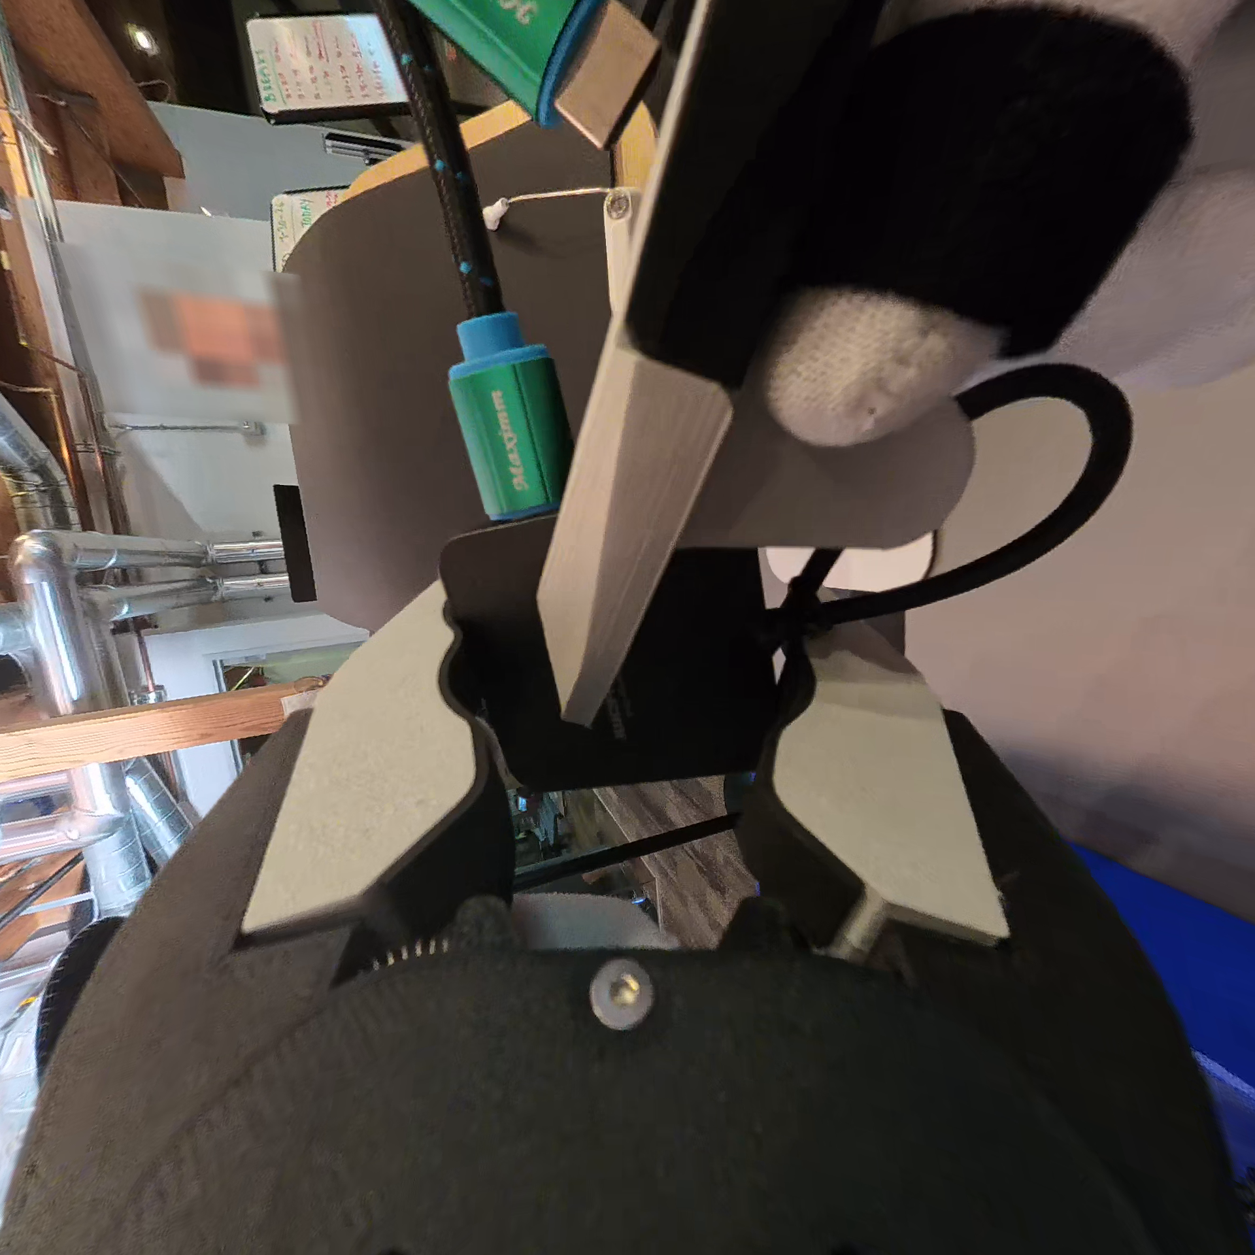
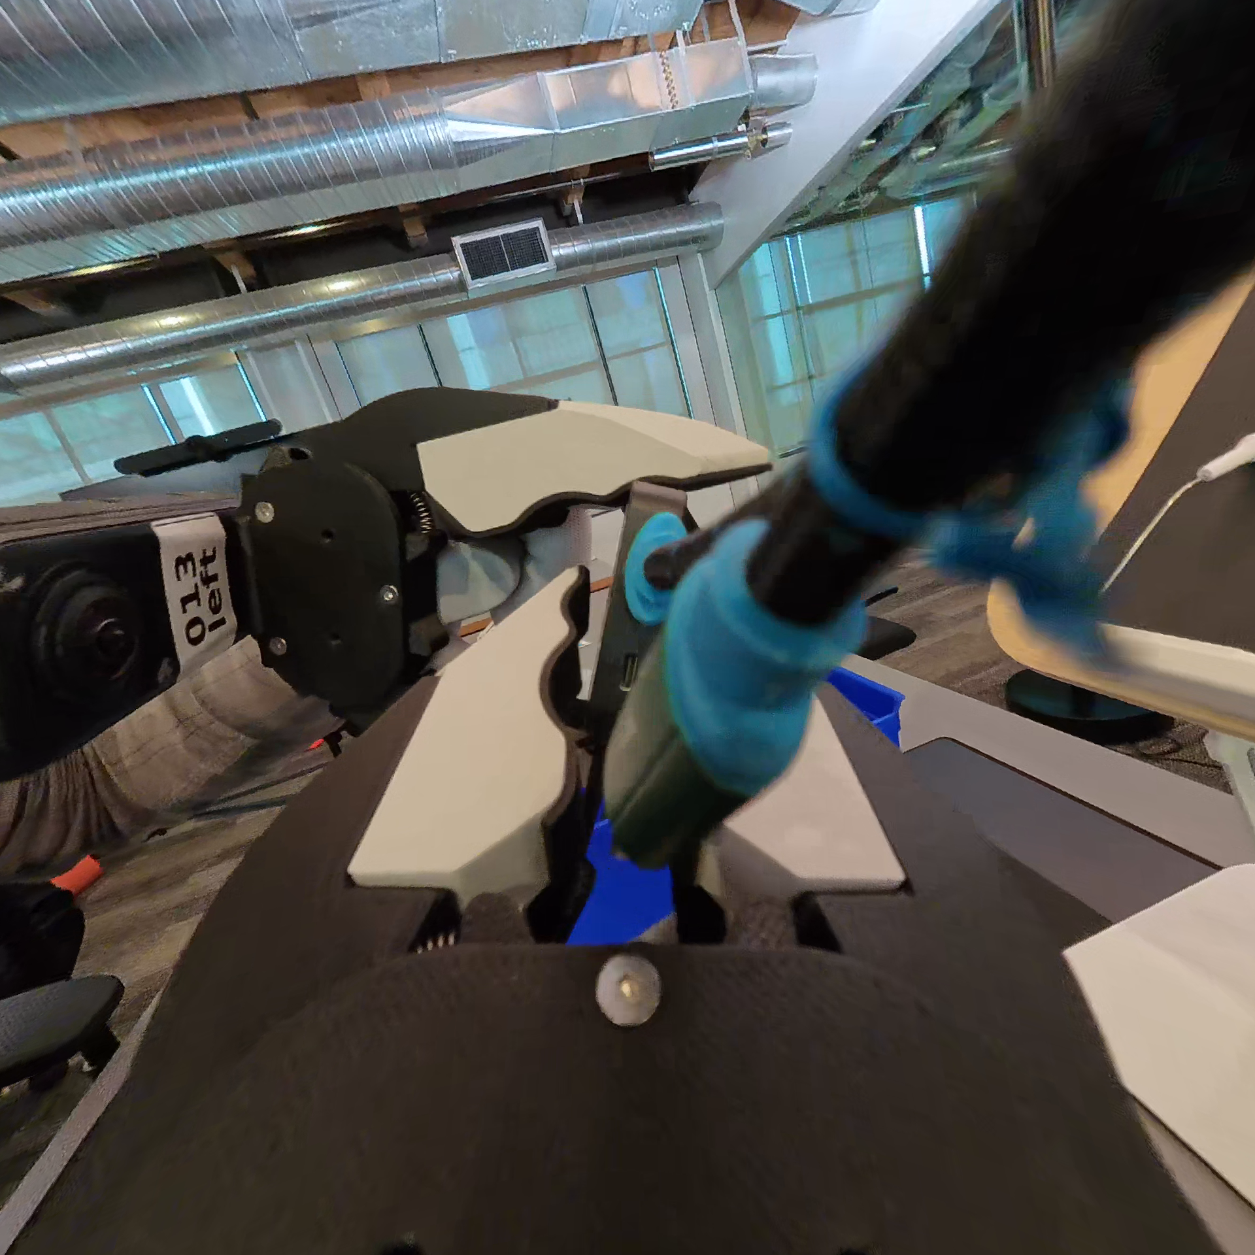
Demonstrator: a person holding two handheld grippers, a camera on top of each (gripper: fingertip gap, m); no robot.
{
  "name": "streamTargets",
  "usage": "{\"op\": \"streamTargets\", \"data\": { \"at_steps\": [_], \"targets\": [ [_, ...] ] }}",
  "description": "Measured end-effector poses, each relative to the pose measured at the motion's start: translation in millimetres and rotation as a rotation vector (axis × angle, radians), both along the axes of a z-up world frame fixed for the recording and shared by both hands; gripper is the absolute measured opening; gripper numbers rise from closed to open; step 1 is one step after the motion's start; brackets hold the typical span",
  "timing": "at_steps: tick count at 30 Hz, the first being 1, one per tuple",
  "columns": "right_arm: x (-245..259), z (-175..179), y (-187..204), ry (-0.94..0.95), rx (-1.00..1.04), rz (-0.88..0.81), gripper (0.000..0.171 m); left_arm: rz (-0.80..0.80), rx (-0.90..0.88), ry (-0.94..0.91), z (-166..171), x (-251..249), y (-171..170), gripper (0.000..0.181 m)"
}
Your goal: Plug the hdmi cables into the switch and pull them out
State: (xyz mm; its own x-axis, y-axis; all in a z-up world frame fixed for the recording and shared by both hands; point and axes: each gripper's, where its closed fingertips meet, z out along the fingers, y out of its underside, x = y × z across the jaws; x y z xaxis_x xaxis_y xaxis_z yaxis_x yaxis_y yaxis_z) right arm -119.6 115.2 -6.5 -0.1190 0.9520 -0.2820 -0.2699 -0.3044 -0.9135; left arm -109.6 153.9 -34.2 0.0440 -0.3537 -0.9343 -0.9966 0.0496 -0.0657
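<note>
My left gripper point(image 1: 621, 631) is shut on the flat black switch point(image 1: 706, 679) and holds it in the air. One green hdmi plug with a blue collar point(image 1: 509, 434) sits in the switch's far edge. A second green plug point(image 1: 502, 41) hangs free, its metal connector point(image 1: 604, 75) bare. In the right wrist view this free plug point(image 2: 679, 747) lies over my right gripper point(image 2: 679, 645), whose jaws stand apart with nothing clamped. The right gripper's fingers point(image 1: 631, 509) cross in front of the switch point(image 2: 631, 611). The left gripper's fingers point(image 2: 577, 448) show there too.
The switch's thin black lead point(image 1: 1086, 475) loops to the right. A gloved hand point(image 1: 869, 360) is on the right gripper. A black table with a wooden edge point(image 1: 380, 407) is behind. A blue bin point(image 2: 869, 699) and a white sheet point(image 2: 1188, 985) lie below. Less than 4 cm separates the two grippers' tips.
</note>
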Motion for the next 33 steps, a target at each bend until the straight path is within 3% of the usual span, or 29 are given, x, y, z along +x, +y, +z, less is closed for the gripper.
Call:
{"op": "streamTargets", "data": {
  "at_steps": [5, 12, 19, 23, 27, 33],
  "targets": [
    [11, 3, -6, -0.014, 0.126, 0.028, 0.043, -0.025, -0.154, -0.096, -10, -3, -11, 0.086],
    [48, 4, -19, 0.017, 0.351, 0.099, 0.038, -0.161, -0.501, -0.345, -9, 14, -50, 0.086],
    [55, 13, -46, 0.044, 0.466, 0.164, 0.032, -0.211, -0.781, -0.304, -20, 31, -85, 0.086],
    [53, 11, -54, 0.056, 0.461, 0.209, 0.021, -0.215, -0.859, -0.319, -21, 37, -93, 0.085],
    [55, 6, -57, -0.006, 0.483, 0.224, 0.031, -0.190, -0.909, -0.313, -25, 36, -97, 0.085],
    [61, 1, -55, -0.084, 0.505, 0.222, 0.019, -0.181, -0.925, -0.310, -18, 41, -99, 0.085]
  ]
}}
